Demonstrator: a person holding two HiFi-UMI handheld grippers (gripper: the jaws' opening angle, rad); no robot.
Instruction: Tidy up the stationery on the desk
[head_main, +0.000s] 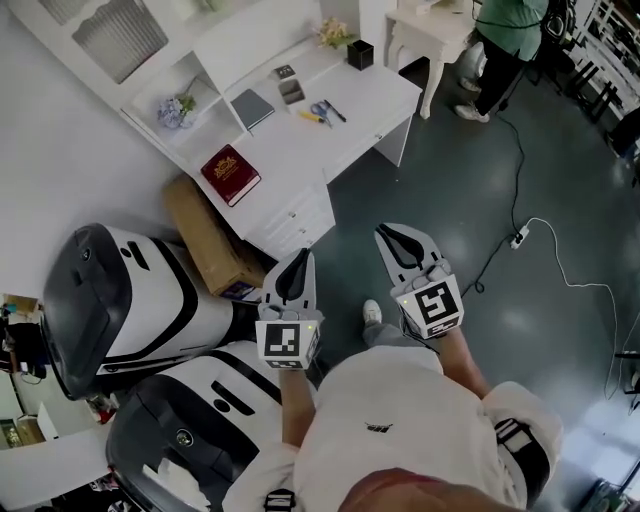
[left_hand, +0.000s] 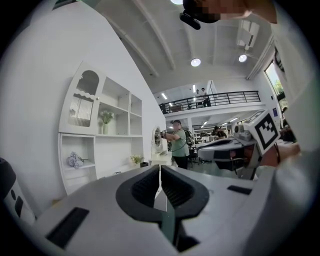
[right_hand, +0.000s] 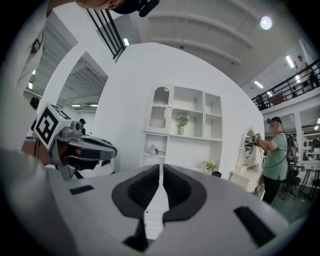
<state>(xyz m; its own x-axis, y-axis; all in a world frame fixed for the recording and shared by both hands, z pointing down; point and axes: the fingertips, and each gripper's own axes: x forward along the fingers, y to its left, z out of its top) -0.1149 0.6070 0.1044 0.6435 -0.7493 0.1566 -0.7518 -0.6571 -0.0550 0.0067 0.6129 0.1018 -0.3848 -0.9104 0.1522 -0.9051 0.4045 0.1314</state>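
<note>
In the head view a white desk (head_main: 355, 135) stands ahead, well beyond both grippers. On it lie a red book (head_main: 230, 173), a grey notebook (head_main: 252, 107), blue-handled scissors (head_main: 320, 108), a yellow item (head_main: 311, 117), a black pen (head_main: 336, 112) and two small dark items (head_main: 289, 84). A black pen holder (head_main: 360, 53) stands at the desk's far end. My left gripper (head_main: 302, 254) (left_hand: 160, 167) is shut and holds nothing. My right gripper (head_main: 388, 231) (right_hand: 161, 166) is also shut and holds nothing. Both hang over the dark floor and point toward the desk.
A cardboard box (head_main: 208, 238) leans beside the desk's drawers (head_main: 295, 215). Two large black-and-white machines (head_main: 110, 290) fill the left. A power strip (head_main: 518, 238) with its white cable lies on the floor at right. A person in green (head_main: 505, 35) stands by a small white table (head_main: 430, 30).
</note>
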